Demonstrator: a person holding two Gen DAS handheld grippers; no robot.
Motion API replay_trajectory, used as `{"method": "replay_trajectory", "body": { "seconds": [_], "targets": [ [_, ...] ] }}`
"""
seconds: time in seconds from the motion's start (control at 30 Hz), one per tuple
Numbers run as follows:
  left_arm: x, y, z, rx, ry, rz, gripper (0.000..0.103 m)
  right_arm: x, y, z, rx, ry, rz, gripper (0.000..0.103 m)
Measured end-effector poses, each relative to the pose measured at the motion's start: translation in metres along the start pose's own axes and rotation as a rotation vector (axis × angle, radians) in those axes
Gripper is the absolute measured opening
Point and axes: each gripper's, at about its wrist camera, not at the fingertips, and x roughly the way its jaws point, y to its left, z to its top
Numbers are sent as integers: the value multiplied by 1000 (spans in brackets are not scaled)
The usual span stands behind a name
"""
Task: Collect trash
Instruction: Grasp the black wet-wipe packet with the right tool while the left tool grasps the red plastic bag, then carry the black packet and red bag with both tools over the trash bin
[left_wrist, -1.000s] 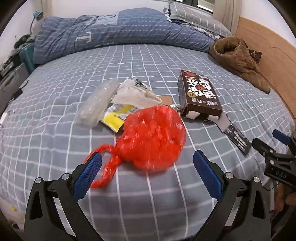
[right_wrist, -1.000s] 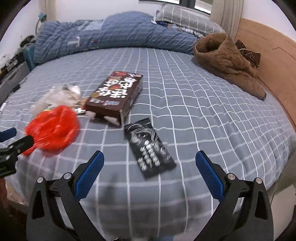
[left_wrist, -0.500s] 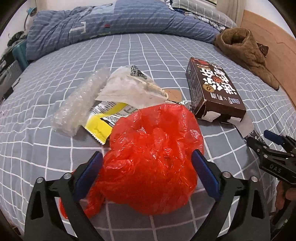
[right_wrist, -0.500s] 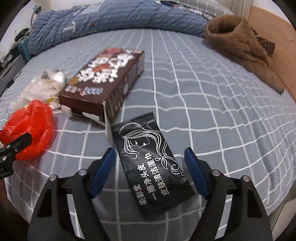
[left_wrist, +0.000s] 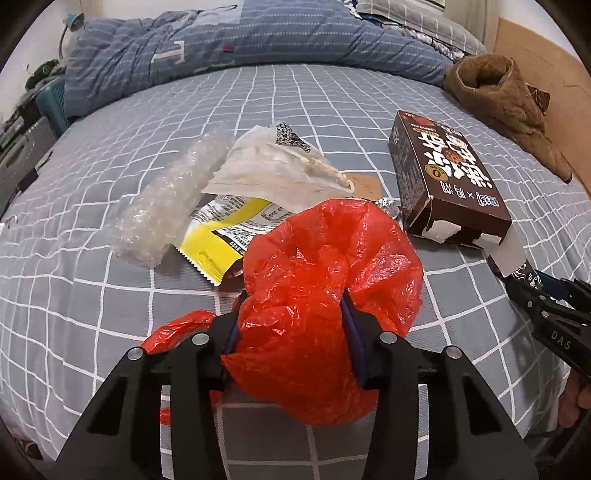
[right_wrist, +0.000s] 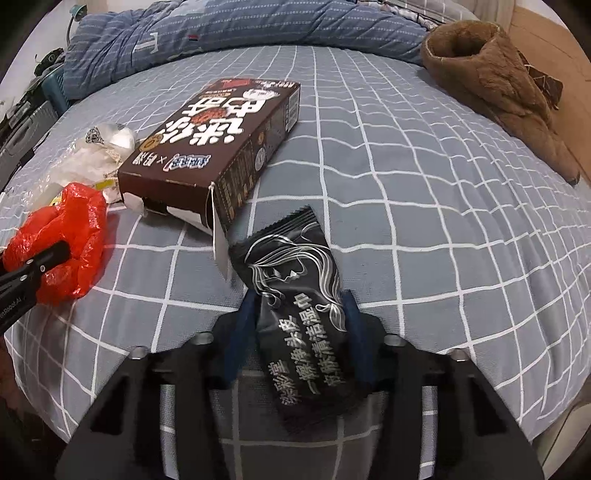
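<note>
While we look along both grippers, each one has a piece of trash between its fingers, low over a grey bed sheet (left_wrist: 332, 122) with a white grid.

Nearest in the left wrist view, our left gripper (left_wrist: 291, 332) is closing its jaws on a crumpled red plastic bag (left_wrist: 325, 295). The blue pads press into the bag's sides, and the plastic bulges above and below them. A twisted red tail of the bag trails out to the left on the sheet.

Nearest in the right wrist view, our right gripper (right_wrist: 299, 325) is closing its jaws on a flat black wipe packet (right_wrist: 299, 314) printed with white line art and white lettering. The pads meet its two long edges, and the packet lies lengthwise between the fingers, its far end poking beyond them.

Just past the red bag lies a yellow wrapper (left_wrist: 218, 240), partly under a roll of clear bubble wrap (left_wrist: 166, 206) on its left and a crumpled white paper bag (left_wrist: 280, 166) behind it. To the right of these sits a dark brown carton (left_wrist: 443, 173) with its near end torn open; its loose white flap reaches close to the black packet.

Farther back, a brown fleece garment (right_wrist: 491, 74) lies near the right edge, beside a wooden headboard (left_wrist: 546, 66). A rumpled blue striped duvet (left_wrist: 221, 44) runs across the far end.
</note>
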Motion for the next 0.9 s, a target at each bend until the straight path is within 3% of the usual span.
{"method": "replay_trajectory", "body": {
  "seconds": [0.67, 0.9],
  "targets": [
    [-37, 11, 3, -18, -46, 8, 45, -41, 0, 5, 10, -54, -33, 43],
    [-56, 15, 1, -30, -45, -23, 45, -57, 9, 1, -1, -72, -45, 43]
  ]
}}
